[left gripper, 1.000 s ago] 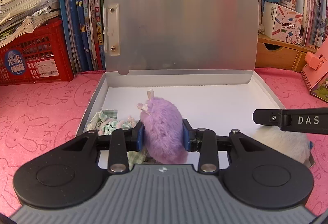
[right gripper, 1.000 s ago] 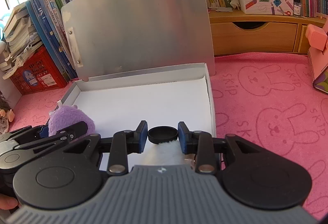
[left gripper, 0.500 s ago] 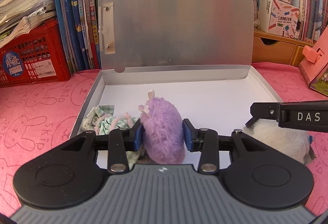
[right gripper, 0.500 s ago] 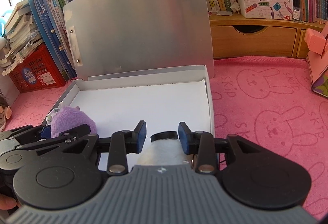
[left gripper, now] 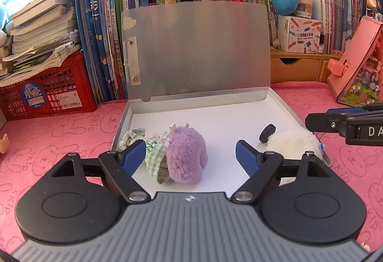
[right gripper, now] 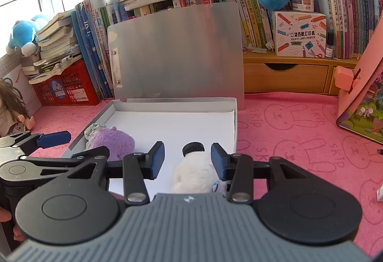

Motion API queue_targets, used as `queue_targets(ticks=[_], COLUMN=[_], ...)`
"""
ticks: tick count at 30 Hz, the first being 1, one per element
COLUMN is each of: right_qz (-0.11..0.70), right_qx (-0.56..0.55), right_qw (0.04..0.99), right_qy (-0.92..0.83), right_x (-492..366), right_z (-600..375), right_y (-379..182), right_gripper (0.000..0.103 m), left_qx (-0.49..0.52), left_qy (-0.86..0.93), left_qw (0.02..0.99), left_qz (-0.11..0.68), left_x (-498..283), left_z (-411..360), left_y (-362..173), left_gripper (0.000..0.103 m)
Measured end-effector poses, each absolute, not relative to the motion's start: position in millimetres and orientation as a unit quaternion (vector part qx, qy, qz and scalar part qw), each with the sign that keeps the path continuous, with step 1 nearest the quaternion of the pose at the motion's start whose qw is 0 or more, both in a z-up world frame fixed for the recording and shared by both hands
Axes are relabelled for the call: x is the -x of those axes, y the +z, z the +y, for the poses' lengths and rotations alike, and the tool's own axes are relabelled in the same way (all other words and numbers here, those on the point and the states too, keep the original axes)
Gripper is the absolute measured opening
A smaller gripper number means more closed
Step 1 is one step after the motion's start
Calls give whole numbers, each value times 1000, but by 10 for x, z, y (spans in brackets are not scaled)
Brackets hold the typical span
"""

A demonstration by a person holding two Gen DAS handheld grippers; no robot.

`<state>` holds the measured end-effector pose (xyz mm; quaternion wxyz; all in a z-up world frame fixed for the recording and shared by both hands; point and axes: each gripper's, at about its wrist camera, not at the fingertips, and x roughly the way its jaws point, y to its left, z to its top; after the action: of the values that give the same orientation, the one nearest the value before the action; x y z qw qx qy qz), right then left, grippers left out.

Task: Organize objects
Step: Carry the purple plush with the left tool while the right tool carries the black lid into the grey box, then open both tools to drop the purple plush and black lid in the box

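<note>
A purple plush toy [left gripper: 185, 156] with a green checked cloth [left gripper: 153, 154] lies at the front left of the open white box [left gripper: 215, 123]. My left gripper [left gripper: 191, 159] is open, its pads spread wide on either side of the purple toy and apart from it. A white plush toy with a black ear [left gripper: 290, 142] lies at the box's front right. My right gripper [right gripper: 188, 160] is open around the white toy [right gripper: 194, 173], not touching it. The purple toy [right gripper: 115, 141] also shows in the right wrist view.
The box's grey lid [left gripper: 196, 51] stands upright against books. A red crate [left gripper: 47, 94] is at the left, a wooden drawer unit [right gripper: 284, 77] behind on the right, a pink toy house [left gripper: 356, 65] at far right. A doll [right gripper: 9, 108] sits at far left. A pink bunny cloth [right gripper: 299, 132] covers the table.
Both grippers have opened, released the purple and white toys in the box, and pulled back and up.
</note>
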<state>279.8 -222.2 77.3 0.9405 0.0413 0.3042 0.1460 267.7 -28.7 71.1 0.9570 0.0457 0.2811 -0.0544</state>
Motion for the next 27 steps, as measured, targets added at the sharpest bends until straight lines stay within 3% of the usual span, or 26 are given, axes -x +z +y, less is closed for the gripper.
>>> queue_targets(ticks=[27], right_qz=[292], right_qx=[1], right_qw=[936], right_qy=[195], right_x=[-1467], right_z=[-2407], right_y=[547], right_gripper=[64], left_qx=[-18], left_qy=[-104], left_qw=[958], left_qz=[268], left_x=[-1079], left_z=[-206], left_y=[651], left_gripper=[90])
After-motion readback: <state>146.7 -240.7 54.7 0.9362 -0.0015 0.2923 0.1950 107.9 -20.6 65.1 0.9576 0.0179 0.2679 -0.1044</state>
